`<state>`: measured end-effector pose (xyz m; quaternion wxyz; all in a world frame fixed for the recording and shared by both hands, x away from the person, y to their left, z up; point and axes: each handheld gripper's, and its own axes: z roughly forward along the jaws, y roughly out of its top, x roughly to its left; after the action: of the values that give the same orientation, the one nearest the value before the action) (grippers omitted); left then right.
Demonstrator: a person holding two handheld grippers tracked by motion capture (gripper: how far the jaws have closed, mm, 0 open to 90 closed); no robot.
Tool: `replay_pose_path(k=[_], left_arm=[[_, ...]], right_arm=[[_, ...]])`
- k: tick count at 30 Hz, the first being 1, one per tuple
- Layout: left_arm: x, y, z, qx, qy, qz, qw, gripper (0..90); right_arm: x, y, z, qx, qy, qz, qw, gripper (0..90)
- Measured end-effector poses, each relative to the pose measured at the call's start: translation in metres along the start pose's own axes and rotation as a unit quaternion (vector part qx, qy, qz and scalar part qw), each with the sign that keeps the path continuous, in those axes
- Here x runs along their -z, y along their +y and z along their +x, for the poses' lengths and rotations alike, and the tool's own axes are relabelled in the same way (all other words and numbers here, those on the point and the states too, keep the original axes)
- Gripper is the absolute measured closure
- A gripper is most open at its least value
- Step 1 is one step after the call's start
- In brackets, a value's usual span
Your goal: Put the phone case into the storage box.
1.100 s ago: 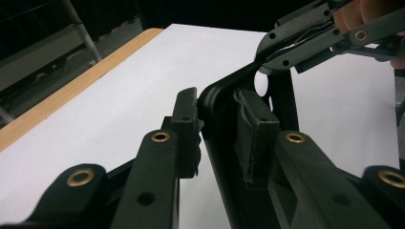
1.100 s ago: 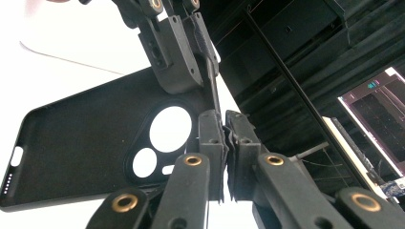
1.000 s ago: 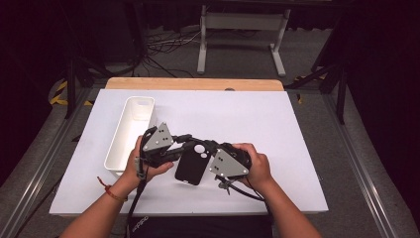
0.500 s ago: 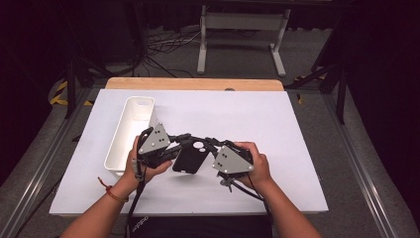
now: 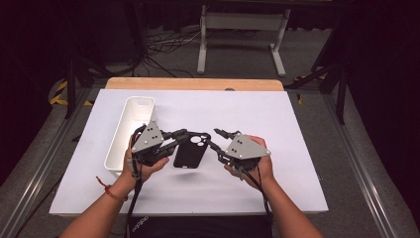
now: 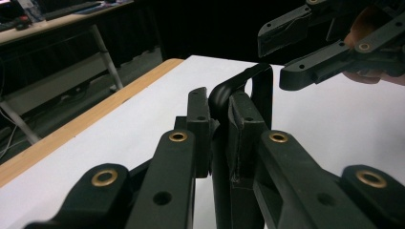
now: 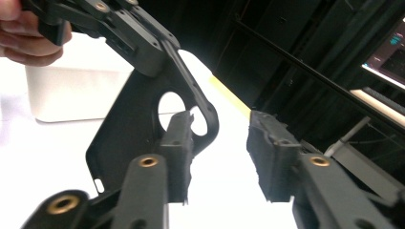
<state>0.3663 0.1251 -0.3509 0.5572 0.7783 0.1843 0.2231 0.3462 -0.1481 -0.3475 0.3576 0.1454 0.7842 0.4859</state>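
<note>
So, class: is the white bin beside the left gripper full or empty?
Empty as far as it shows: in the high view the white bin has a bare white interior, though the left gripper hides its near end.

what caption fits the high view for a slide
Left claw holds a black phone case beside a white bin; right claw open.

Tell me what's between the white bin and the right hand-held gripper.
The left hand-held gripper, shut on the black phone case, seen in the high view.
</note>
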Motion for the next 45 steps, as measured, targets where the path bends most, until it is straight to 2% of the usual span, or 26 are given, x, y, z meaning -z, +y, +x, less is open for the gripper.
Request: replay_pose_path(k=[4,10,14,18,20,26,34,37,41,45], left_arm=[[0.004,0.0,0.003,0.008,0.01,-0.005,0.9999,81.7],[0.01,0.001,0.006,0.017,0.013,-0.013,0.9997,81.7],[0.013,0.001,0.008,0.016,0.011,-0.013,0.9997,81.7],[0.014,0.001,0.009,0.021,0.013,-0.017,0.9996,81.7],[0.016,0.001,0.01,0.015,0.017,-0.019,0.9996,81.7],[0.019,0.002,0.01,0.015,0.015,-0.021,0.9995,81.7],[0.023,0.004,0.012,0.011,0.018,-0.024,0.9995,81.7],[0.024,0.004,0.012,0.017,0.02,-0.03,0.9992,81.7],[0.027,0.005,0.014,0.013,0.023,-0.029,0.9992,81.7],[0.028,0.005,0.015,0.016,0.027,-0.035,0.9989,81.7]], right_arm=[[-0.001,-0.003,-0.002,-0.016,-0.01,0.005,0.9998,49.6],[0.0,-0.006,-0.002,-0.031,-0.022,-0.004,0.9993,38.1],[0.001,-0.009,0.001,-0.02,-0.031,0.006,0.9993,30.5],[0.003,-0.017,0.004,-0.029,-0.037,0.01,0.9988,23.9],[0.003,-0.021,0.005,-0.031,-0.038,0.012,0.9987,21.3],[0.006,-0.036,0.012,-0.03,-0.034,0.033,0.9984,19.4],[0.015,-0.05,0.017,-0.033,-0.029,0.042,0.9981,19.7],[0.018,-0.056,0.019,-0.037,-0.026,0.042,0.9981,19.7],[0.022,-0.063,0.019,-0.044,-0.021,0.049,0.9976,19.7],[0.026,-0.068,0.02,-0.041,-0.02,0.057,0.9973,19.7]])
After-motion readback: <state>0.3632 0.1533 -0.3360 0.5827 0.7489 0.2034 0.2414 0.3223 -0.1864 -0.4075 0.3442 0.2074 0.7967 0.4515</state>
